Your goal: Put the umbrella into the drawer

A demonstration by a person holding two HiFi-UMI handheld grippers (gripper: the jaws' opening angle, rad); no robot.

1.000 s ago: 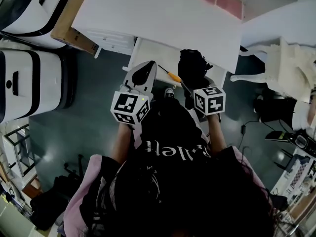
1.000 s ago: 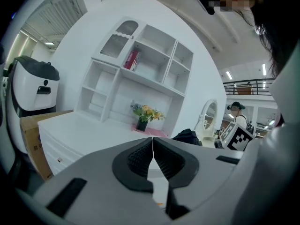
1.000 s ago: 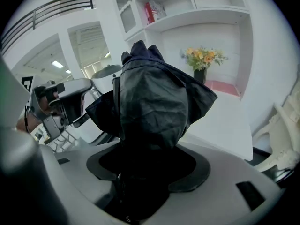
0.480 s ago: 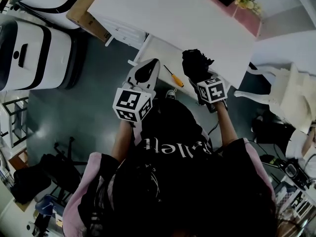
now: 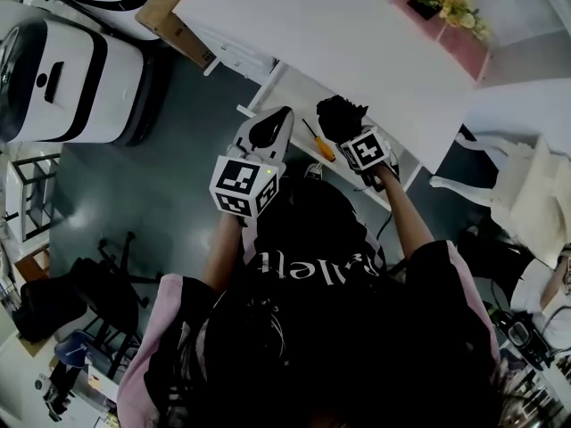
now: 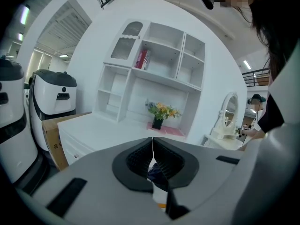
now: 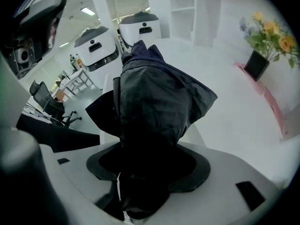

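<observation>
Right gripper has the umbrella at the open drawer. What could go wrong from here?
The umbrella's loose fabric flares wider than the right gripper, so folds may snag on the drawer rim or hang out. A screwdriver lies in the drawer beside the umbrella; dropped on it, the umbrella might sit high.

Both arms were out in front, elbows bent, forearms well apart. The left forearm (image 5: 221,255) ran up to the left claw (image 5: 278,119), which pointed forward and away, jaws pressed flat together, nothing between them. And over on the other side, the right forearm (image 5: 412,228) reached a touch farther and angled inward. There the right claw (image 5: 350,137) was clamped round a bunched black umbrella (image 5: 337,116), its fabric bulging out past the jaws.
</observation>
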